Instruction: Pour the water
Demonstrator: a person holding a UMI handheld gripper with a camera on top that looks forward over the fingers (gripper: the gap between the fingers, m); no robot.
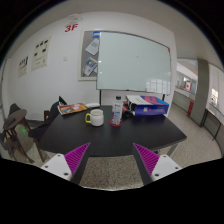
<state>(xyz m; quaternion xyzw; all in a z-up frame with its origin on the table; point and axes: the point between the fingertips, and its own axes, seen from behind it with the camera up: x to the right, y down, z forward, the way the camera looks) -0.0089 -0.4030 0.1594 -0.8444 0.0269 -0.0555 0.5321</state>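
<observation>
The jaws stand wide open and hold nothing; the pads point over the near edge of a dark surface; well beyond them, toward the far side, a bottle stands upright with a mug just beside it, the two apart. The step in hand looks like the approach, nothing grasped yet; the next move calls for travelling forward over the surface, centring the bottle between the jaws and closing on its body. The stretch between jaws and bottle lies bare, good room to advance; a box sits near the bottle's other side, books beyond the mug, a chair off the surface's side; a whiteboard hangs behind.
</observation>
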